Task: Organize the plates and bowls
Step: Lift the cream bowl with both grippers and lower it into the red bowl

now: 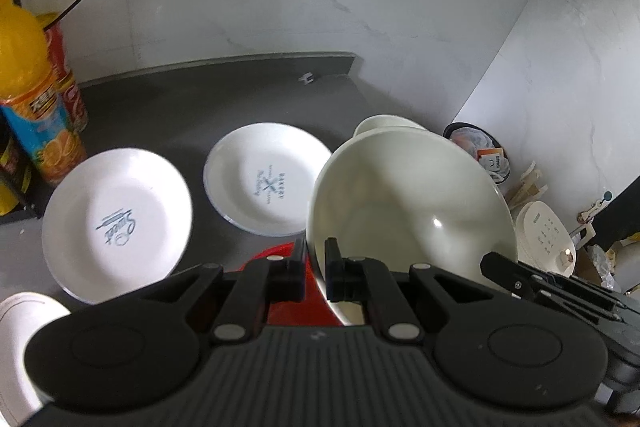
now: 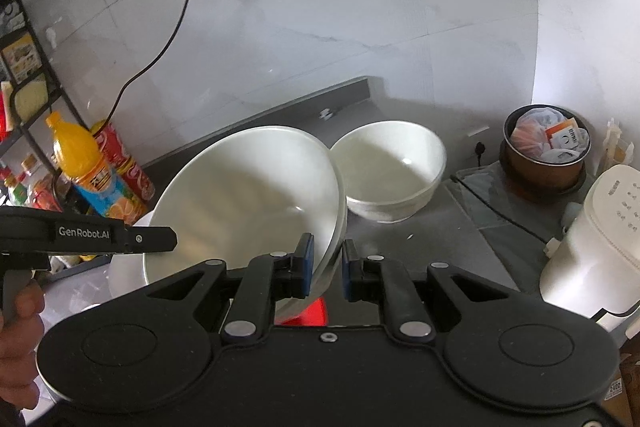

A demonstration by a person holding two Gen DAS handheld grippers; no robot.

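Observation:
A large cream bowl (image 1: 408,211) hangs tilted above the dark counter (image 1: 200,107). My left gripper (image 1: 316,267) is shut on its near rim. My right gripper (image 2: 326,267) is shut on the same bowl (image 2: 248,195) at the opposite rim. A smaller cream bowl (image 2: 388,171) stands upright just behind it. Two white printed plates lie flat to the left, one marked Sweet (image 1: 116,223) and one marked Bakery (image 1: 268,179). A red dish (image 1: 288,291) shows beneath the grippers, mostly hidden. Another white plate (image 1: 20,339) sits at the lower left edge.
An orange juice bottle (image 1: 28,79) and a red can (image 1: 66,79) stand at the left by a black rack. At the right, past the counter's edge, are a full bin (image 2: 546,155) and a white appliance (image 2: 596,235). A black cord hangs on the marble wall.

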